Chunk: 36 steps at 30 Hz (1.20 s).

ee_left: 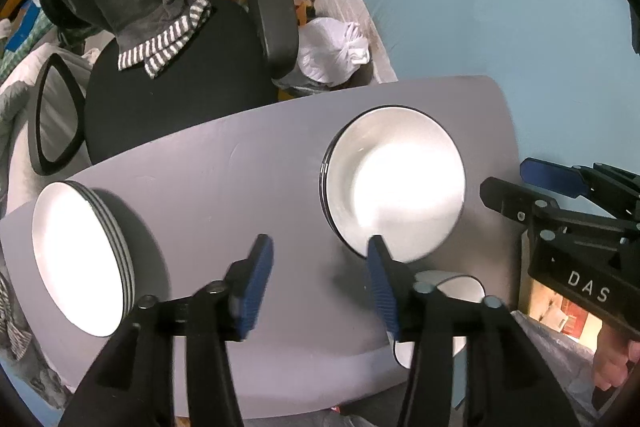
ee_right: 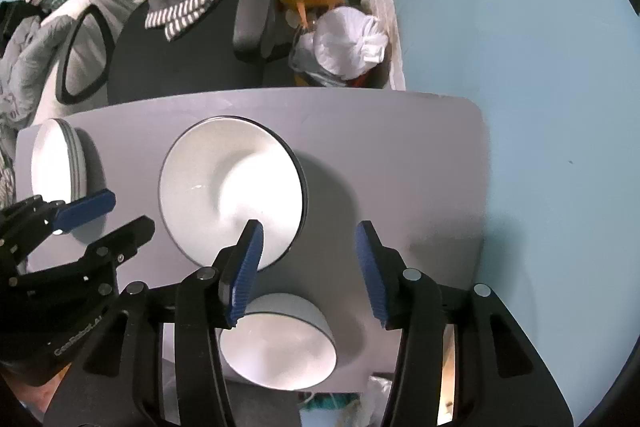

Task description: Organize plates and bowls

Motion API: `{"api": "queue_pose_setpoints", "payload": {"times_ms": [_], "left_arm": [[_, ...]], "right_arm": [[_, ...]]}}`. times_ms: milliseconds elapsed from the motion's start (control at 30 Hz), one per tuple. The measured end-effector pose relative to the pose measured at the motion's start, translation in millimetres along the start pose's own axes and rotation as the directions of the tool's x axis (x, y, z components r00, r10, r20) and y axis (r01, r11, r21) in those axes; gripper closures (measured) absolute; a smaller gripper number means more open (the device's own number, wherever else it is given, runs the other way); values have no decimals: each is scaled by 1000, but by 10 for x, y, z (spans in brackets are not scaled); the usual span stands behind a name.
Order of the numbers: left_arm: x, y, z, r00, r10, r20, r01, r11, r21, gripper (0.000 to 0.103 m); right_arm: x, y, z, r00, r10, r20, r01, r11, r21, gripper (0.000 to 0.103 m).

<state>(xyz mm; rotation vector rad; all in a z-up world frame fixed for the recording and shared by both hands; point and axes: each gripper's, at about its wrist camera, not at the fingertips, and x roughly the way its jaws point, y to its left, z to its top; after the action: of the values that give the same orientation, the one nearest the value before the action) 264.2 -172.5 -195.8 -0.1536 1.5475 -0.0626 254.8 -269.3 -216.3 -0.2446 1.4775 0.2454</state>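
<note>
Pale blue wall and floor frame your grey bench (ee_right: 400, 163), a smooth matte top with rounded corners, and a black office chair (ee_left: 172, 99) draped with a striped cloth stands behind it at twelve o'clock. Working left to right in the right wrist view: at nine o'clock you have a stack of plates (ee_right: 56, 163), flat glossy white discs with dark rims, already gathered, so that part looks done. Just right of it, near centre, sits a stack of wide bowls (ee_right: 232, 187), shallow, shiny and dark-edged, also nested. At six o'clock, at the near edge, one smaller bowl (ee_right: 280, 343) stands apart, deeper-walled and white; this seems to be what is left to put away, though where it belongs is a judgement. Your left gripper (ee_left: 316, 287) is spread wide with nothing between its ribbed blue pads, hovering over bare bench. Your right gripper (ee_right: 308, 267) is likewise wide open and empty, above the small bowl.
</note>
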Motion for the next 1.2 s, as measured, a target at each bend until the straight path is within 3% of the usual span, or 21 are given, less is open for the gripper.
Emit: {"api": "queue_pose_setpoints", "payload": {"times_ms": [200, 533, 933, 1033, 1200], "left_arm": [[-170, -89, -150, 999, -4, 37, 3, 999, 45, 45], [-295, -192, -374, 998, -37, 49, 34, 997, 76, 45], [-408, -334, -530, 997, -59, 52, 52, 989, 138, 45], [-392, -349, -552, 997, -60, 46, 53, 987, 149, 44], [-332, -378, -612, 998, -61, 25, 56, 984, 169, 44]], "right_arm": [[-178, 34, -163, 999, -20, 45, 20, 1000, 1, 48], [-393, 24, -423, 995, -40, 92, 37, 999, 34, 47], [-507, -119, -725, 994, -43, 104, 34, 995, 94, 46], [-508, -170, -808, 994, -43, 105, 31, 993, 117, 40], [-445, -224, -956, 995, -43, 89, 29, 988, 149, 40]]}}
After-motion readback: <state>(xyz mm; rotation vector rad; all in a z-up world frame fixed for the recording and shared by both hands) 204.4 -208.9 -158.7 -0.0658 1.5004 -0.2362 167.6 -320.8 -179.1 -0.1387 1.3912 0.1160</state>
